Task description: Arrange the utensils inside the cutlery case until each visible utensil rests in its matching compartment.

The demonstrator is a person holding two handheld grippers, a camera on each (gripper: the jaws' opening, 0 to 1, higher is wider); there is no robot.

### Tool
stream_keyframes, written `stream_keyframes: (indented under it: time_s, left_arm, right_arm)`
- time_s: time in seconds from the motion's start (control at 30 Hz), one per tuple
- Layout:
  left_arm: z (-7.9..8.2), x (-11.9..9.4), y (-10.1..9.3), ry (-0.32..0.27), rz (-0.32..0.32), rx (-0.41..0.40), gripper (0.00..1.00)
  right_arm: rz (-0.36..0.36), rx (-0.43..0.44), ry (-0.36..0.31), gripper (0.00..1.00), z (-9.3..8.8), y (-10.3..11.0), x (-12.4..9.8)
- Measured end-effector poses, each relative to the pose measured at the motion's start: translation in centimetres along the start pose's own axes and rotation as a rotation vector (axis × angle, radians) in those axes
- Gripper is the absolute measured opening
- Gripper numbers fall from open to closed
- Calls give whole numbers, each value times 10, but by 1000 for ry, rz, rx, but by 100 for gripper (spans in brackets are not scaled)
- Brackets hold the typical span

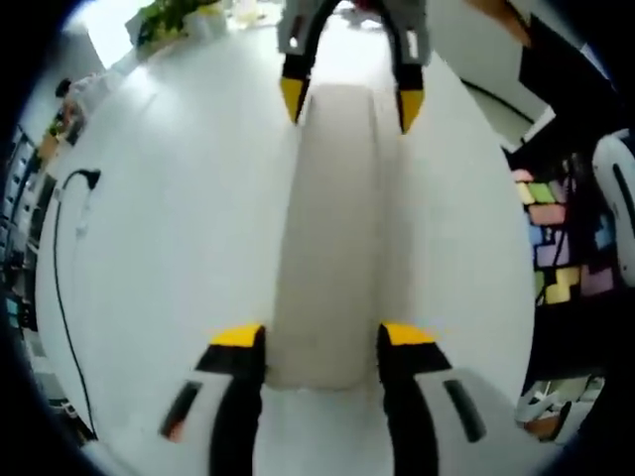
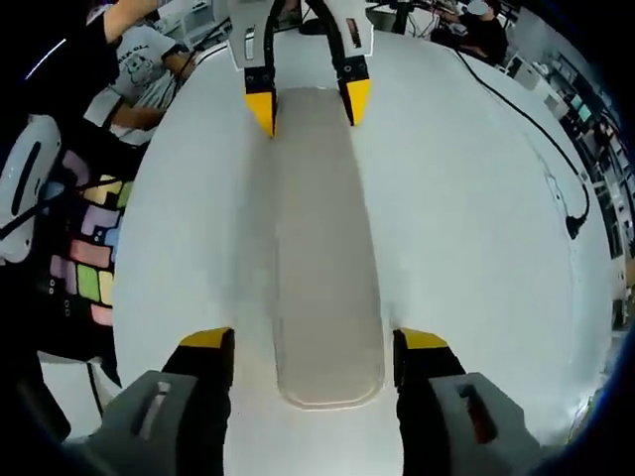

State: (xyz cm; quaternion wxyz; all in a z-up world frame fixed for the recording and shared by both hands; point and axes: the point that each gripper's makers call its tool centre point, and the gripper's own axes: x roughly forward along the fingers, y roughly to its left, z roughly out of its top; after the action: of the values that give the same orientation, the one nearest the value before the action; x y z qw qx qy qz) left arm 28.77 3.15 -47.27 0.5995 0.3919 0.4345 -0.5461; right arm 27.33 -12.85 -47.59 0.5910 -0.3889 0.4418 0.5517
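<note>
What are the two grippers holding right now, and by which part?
The cutlery case, one short end each: the left gripper and right gripper have jaws straddling opposite ends. Whether they actually clamp cannot be told.

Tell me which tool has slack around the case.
The right tool: table shows between its jaws and the cutlery case; the left tool hugs it.

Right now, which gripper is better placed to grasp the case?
Nearly equal: left gripper and right gripper, both open, each straddle one case end. Left, marginally: its jaws stand closer to it.
</note>
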Motion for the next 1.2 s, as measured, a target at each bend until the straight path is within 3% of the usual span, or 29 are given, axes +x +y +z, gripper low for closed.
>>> stream_keyframes:
  time_s: [0.03, 0.17, 0.23, 0.37, 0.47, 0.5, 0.6, 0.7, 0.8, 0.87, 0.97, 1.1, 1.2]
  left_arm:
    - [-1, 0, 3, 10, 14, -13, 60]
    - [-6, -1, 12, 19, 57, -16, 82]
    - [-12, 0, 15, 37, 84, 6, 100]
    - [-4, -6, 8, -32, 63, -37, 100]
    - [-2, -7, 9, -70, 82, -49, 100]
    - [1, -7, 9, -89, 91, -57, 100]
    - [13, -9, 6, -161, 92, -75, 100]
    - [14, -13, 3, -173, 100, -69, 100]
    - [22, -18, 4, -246, 141, -82, 100]
    - [29, -24, 4, -329, 176, -108, 100]
    - [29, -27, 7, -391, 244, -121, 100]
    - [29, -31, 9, -488, 322, -150, 99]
    - [38, -39, 5, -611, 333, -181, 98]
  right_arm:
    - [-36, -14, 30, 76, -8, -6, 0]
    - [-1, 49, -51, 83, -5, 1, -2]
    - [3, 55, -68, 88, -7, 3, -2]
    - [-15, 60, -97, 95, -10, 2, -3]
    - [-45, 73, -166, 99, -5, -1, -4]
    - [-48, 73, -197, 99, -2, 0, -3]
    - [-33, 84, -210, 99, -5, 6, -1]
    - [-53, 87, -240, 99, -6, 9, -3]
    - [-115, 91, -266, 99, -9, 8, -8]
    - [-205, 172, -323, 99, -9, 0, -13]
    - [-350, 174, -372, 99, -13, -10, -25]
    - [-432, 258, -450, 98, -17, -12, -38]
    - [-501, 288, -480, 97, -24, -13, -46]
